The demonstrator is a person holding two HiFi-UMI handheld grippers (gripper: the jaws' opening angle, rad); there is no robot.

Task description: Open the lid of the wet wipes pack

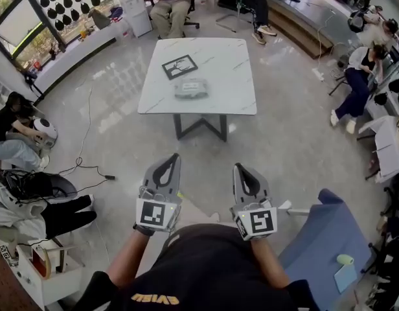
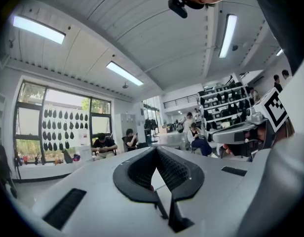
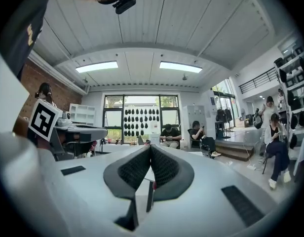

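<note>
wet wipes pack (image 1: 191,88) on table (image 1: 238,76); both grippers closed, well apart from it

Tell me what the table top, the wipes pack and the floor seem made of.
Table top: white with faint grey veins and a sheen, so marble or a marble-look slab.
Wipes pack: probably soft plastic film, greyish and slightly shiny; too small to be sure.
Floor: polished pale stone or tile, since it mirrors light.
</note>
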